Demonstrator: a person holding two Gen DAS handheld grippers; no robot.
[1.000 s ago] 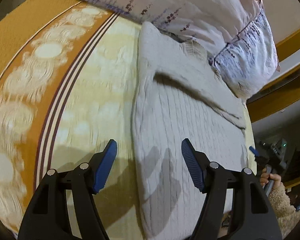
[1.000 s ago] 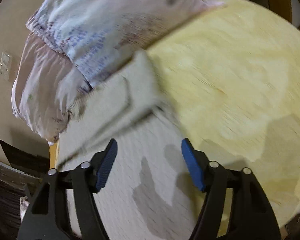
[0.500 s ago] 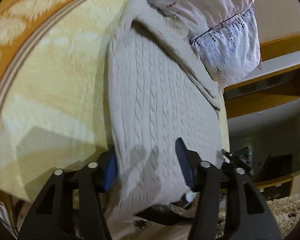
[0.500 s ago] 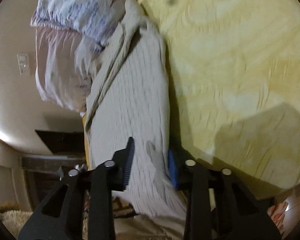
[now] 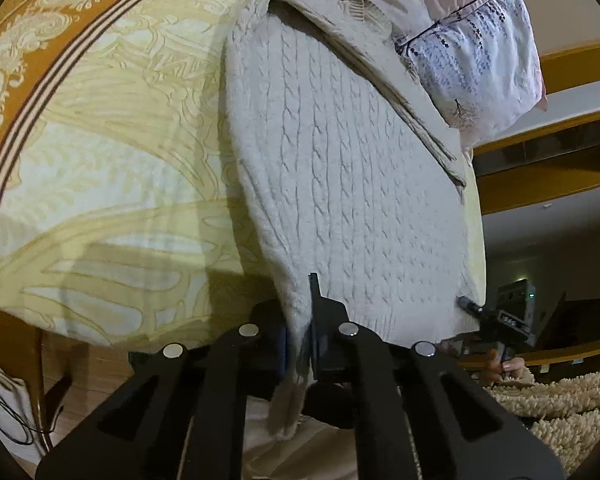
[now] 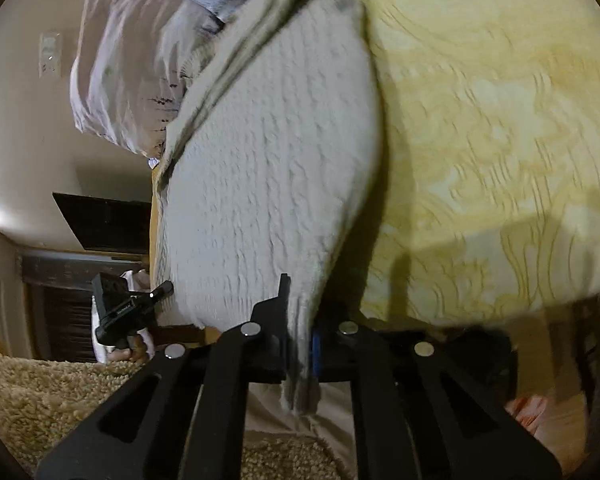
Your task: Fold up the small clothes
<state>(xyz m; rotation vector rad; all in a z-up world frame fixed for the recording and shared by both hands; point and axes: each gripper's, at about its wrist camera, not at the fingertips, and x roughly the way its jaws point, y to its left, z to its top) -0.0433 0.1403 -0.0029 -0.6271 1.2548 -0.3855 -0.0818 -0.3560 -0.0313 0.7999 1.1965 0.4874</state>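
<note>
A cream cable-knit sweater (image 5: 340,168) lies flat on the yellow patterned bedspread (image 5: 120,152), its sleeve folded across the far end. My left gripper (image 5: 300,340) is shut on the sweater's near left hem corner at the bed's edge. In the right wrist view the sweater (image 6: 268,168) runs away from me, and my right gripper (image 6: 300,344) is shut on its near right hem corner. Each gripper shows in the other's view, the right one (image 5: 504,316) and the left one (image 6: 120,308), at opposite hem corners.
A floral pillow (image 5: 472,32) lies at the sweater's far end against the wall. The bedspread has an orange border (image 5: 32,32) on the left. A shaggy beige rug (image 6: 60,392) covers the floor below the bed edge. A wooden shelf (image 5: 548,184) stands to the right.
Both grippers dropped from above the sweater to the bed's near edge and closed from wide open onto the sweater's two hem corners.
</note>
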